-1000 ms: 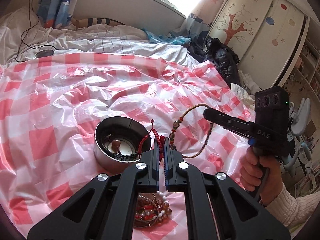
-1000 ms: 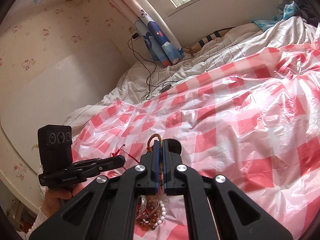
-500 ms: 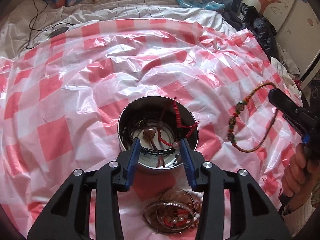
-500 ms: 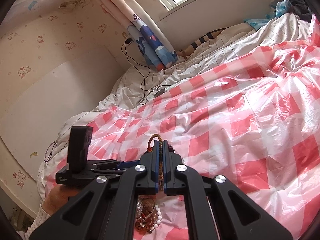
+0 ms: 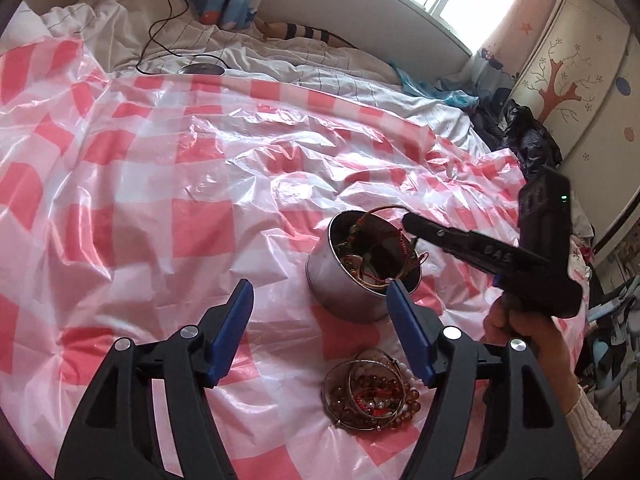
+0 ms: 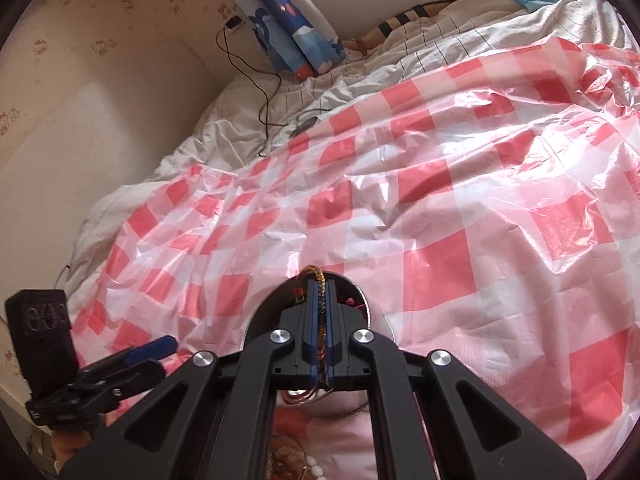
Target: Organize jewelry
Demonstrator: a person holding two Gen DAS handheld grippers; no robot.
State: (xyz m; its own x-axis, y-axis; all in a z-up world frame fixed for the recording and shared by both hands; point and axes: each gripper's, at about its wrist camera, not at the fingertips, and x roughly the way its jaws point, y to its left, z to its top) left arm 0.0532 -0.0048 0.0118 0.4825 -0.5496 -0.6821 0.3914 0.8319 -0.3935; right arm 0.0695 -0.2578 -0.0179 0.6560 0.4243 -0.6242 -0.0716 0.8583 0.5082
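A round metal bowl (image 5: 344, 292) stands on the red-and-white checked plastic sheet (image 5: 160, 200), with a red cord bracelet and other bracelets inside. My left gripper (image 5: 320, 300) is open and empty, just left of and in front of the bowl. My right gripper (image 6: 319, 292) is shut on a braided beaded cord bracelet (image 6: 318, 280) and holds it over the bowl (image 6: 376, 320); in the left wrist view its tip (image 5: 412, 224) is at the bowl's far rim, the cord looping into the bowl. A pile of bead bracelets and bangles (image 5: 368, 396) lies in front of the bowl.
The sheet covers a bed with a white duvet (image 5: 280, 64) behind it. A black cable and a round charger (image 5: 200, 69) lie on the duvet. A dark bag (image 5: 528, 144) and a wardrobe (image 5: 580, 80) are at the right.
My left gripper opened, dropped the red cord bracelet into the bowl and pulled back to the left. My right gripper moved with the braided bracelet to above the bowl.
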